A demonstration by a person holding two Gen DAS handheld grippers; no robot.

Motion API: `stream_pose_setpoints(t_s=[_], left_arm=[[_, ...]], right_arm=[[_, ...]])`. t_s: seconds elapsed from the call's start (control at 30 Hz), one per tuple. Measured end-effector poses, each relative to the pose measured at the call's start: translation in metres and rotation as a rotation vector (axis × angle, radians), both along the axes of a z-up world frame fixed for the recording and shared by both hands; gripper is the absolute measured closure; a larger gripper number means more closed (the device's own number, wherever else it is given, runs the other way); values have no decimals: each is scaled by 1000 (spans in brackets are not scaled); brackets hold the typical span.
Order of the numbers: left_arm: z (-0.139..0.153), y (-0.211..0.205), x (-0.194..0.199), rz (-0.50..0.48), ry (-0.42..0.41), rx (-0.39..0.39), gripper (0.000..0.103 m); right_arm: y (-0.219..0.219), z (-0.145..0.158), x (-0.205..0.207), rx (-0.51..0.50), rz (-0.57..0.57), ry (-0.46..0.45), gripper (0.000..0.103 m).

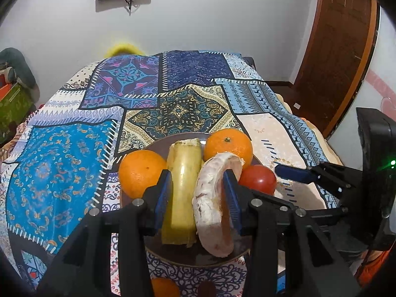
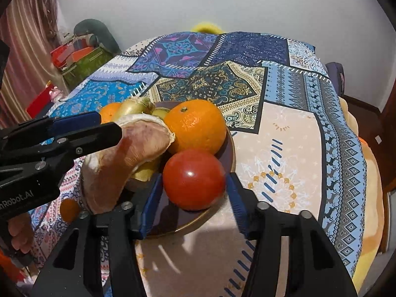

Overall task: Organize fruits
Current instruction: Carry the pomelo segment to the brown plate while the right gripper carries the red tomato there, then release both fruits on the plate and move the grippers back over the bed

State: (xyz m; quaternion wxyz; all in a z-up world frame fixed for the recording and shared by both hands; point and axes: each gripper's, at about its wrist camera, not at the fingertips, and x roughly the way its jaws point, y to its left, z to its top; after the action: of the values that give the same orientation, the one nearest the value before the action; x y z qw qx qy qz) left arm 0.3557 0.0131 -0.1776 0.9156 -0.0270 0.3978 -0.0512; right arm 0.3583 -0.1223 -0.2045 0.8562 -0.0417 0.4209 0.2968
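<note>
A dark plate [image 1: 178,255] holds two oranges [image 1: 141,173] [image 1: 227,148], a yellow-green fruit piece [image 1: 183,185], a pinkish pomelo wedge [image 1: 210,210] and a red tomato [image 1: 258,179]. My left gripper [image 1: 198,191] brackets the yellow piece and the wedge side by side, its pads pressing on both. From the right wrist view, that left gripper [image 2: 110,125] comes in from the left over the wedge [image 2: 138,143]. My right gripper [image 2: 194,193] straddles the tomato [image 2: 194,179], which rests on the plate [image 2: 173,219]. Thin gaps show beside the pads. The big orange [image 2: 195,128] sits just behind the tomato.
A patchwork cloth [image 1: 74,160] covers the table, which drops off at the right edge [image 2: 371,173]. A small orange [image 2: 69,209] lies on the cloth near the plate's front left. Boxes [image 2: 81,59] stand at the far left. A person's hand [image 2: 19,235] grips the left tool.
</note>
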Motion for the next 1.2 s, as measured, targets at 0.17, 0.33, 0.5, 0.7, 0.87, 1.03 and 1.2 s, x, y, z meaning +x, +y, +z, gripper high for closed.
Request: stream_pose_setpoints(t_s=[0.17, 0.33, 0.5, 0.7, 0.87, 1.03, 1.2], left_arm=[[7, 6, -10, 3, -3, 5, 60], [15, 12, -28, 11, -5, 22, 60], [31, 17, -55, 17, -25, 43, 53], [51, 28, -94, 44, -61, 37, 41], [57, 33, -123, 47, -64, 41, 33], [45, 41, -139, 58, -31, 53, 18], [24, 56, -140, 80, 24, 40, 18]], right_arm=[[-8, 11, -10, 2, -21, -37, 45], [-20, 27, -27, -19, -41, -81, 45], [-39, 46, -49, -12, -83, -113, 45], [-62, 61, -83, -20, -126, -125, 45], [-77, 66, -105, -52, -152, -129, 45], [-89, 59, -120, -88, -195, -115, 45], [-101, 40, -122, -93, -235, -49, 45]])
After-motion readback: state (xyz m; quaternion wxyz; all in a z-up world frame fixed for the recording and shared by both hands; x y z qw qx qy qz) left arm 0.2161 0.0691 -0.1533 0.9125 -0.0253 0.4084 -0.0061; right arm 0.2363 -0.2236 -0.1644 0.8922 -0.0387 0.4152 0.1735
